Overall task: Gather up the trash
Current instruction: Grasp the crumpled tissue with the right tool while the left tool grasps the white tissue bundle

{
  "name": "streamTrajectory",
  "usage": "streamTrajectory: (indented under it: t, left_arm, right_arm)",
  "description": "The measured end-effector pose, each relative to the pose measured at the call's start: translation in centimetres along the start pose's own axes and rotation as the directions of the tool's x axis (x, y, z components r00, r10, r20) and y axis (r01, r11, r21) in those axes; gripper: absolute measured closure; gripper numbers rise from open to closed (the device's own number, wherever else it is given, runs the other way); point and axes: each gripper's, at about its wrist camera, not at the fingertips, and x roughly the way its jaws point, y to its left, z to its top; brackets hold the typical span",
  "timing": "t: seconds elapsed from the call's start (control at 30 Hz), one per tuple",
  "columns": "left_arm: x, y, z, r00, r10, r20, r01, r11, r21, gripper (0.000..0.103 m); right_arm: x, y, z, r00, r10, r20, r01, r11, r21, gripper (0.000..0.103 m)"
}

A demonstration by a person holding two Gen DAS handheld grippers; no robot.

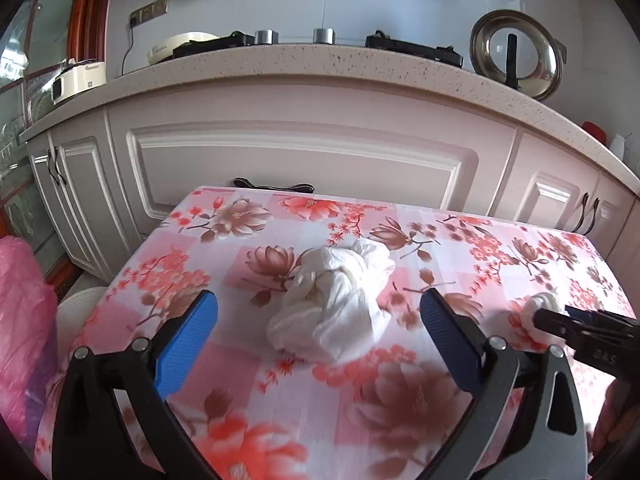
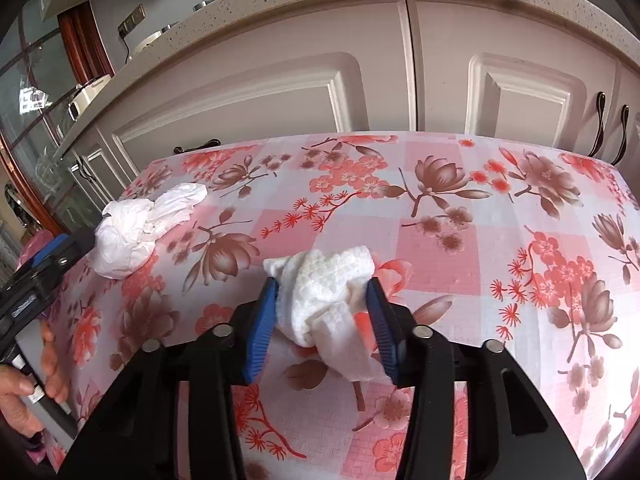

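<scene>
While both wads lie on the desk (image 2: pixel 440 248) with its pink floral oilcloth, nothing appears collected yet.

Right hand-held gripper (image 2: pixel 326 320): blue pads pressed against both sides of the small crumpled white paper-towel wad (image 2: pixel 324 292), so clenched on it. Wad looks to be resting on the cloth; not lifted as far as I can tell.

Left hand-held gripper (image 1: pixel 320 328): jaws wide apart, released. Large twisted white tissue wad (image 1: pixel 336 300) sits between and just beyond the blue pads, untouched. Relative to this large wad, the small one lies to its right, well apart.

Pink plastic bag (image 1: pixel 24 320) hangs left of the large wad, off the desk edge; probably the trash bag, not certain.

Judgement: early stage. One grasp made, second pending, both transfers left.
</scene>
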Motion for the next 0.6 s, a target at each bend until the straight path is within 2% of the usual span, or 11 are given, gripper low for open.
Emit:
streamTrajectory:
  t: [0.2, 0.27, 0.33, 0.4, 0.47, 0.6]
  left_arm:
    - [3.6, -1.2, 0.9, 0.998, -0.001, -0.064, 0.003, 0.999, 0.036, 0.006]
    - [4.4, -1.4, 1.2, 0.997, -0.006, -0.079, 0.008, 1.0, 0.023, 0.012]
    - [5.0, -1.5, 1.3, 0.994, -0.025, -0.109, 0.027, 1.0, 0.016, 0.032]
    - [5.6, -1.9, 1.2, 0.989, -0.022, -0.145, 0.026, 0.999, 0.027, 0.048]
    - [5.6, -2.2, 0.9, 0.989, -0.015, -0.149, 0.022, 0.999, 0.046, 0.06]
    - [3.9, -2.3, 0.2, 0.99, -0.026, -0.135, 0.035, 0.998, 0.058, 0.066]
  right_arm:
    - [-0.1, 0.9, -0.2, 0.999, 0.032, 0.006, -0.032, 0.999, -0.044, 0.076]
    - [-0.2, 1.0, -0.2, 0.999, 0.036, 0.009, -0.036, 0.999, -0.041, 0.076]
    - [-0.3, 0.9, -0.2, 0.999, 0.044, 0.01, -0.044, 0.999, -0.033, 0.076]
    - [-0.5, 0.7, -0.3, 0.999, 0.05, 0.014, -0.05, 0.998, -0.024, 0.076]
    - [-0.7, 0.6, -0.4, 0.998, 0.054, 0.014, -0.053, 0.998, -0.018, 0.076]
    - [-1.5, 1.0, -1.0, 0.998, 0.06, 0.017, -0.059, 0.998, -0.02, 0.076]
